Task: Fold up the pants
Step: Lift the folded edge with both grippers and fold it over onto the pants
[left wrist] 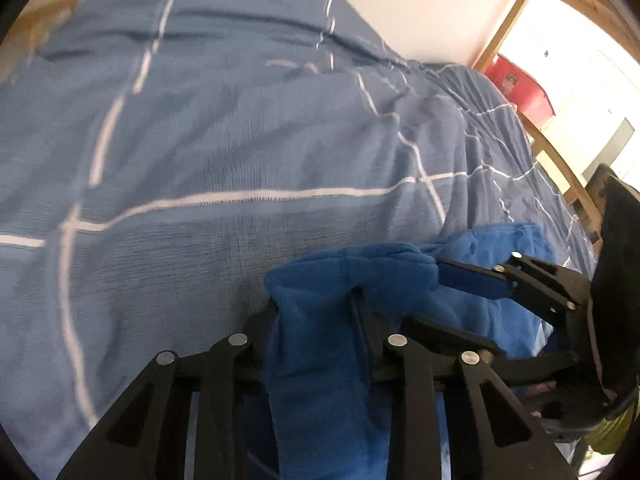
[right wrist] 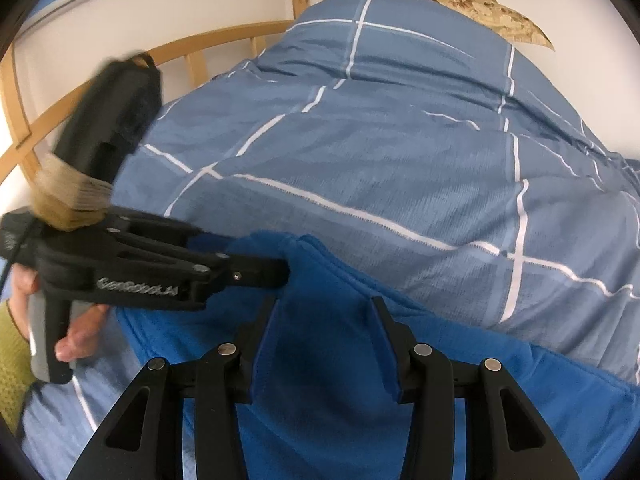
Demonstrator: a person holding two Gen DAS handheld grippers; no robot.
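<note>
Blue pants (left wrist: 320, 280) lie bunched on blue checked quilt (left wrist: 200, 140), at its near edge. Left gripper (left wrist: 316, 312) narrowed on fold of pants, cloth pinched between fingers. Right gripper (right wrist: 324, 312) part-way open, pants fabric filling gap, pads pressing it. Grippers side by side, near each other.

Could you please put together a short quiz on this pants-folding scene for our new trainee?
1. True or false: the left gripper has blue pants fabric between its jaws.
2. What do the pants lie on? A) a wooden floor B) a blue quilt with white lines C) a metal table
3. Which gripper appears from the side in the right wrist view?

Key
1. True.
2. B.
3. The left gripper, held in a hand; the right gripper also has fabric between its jaws.
</note>
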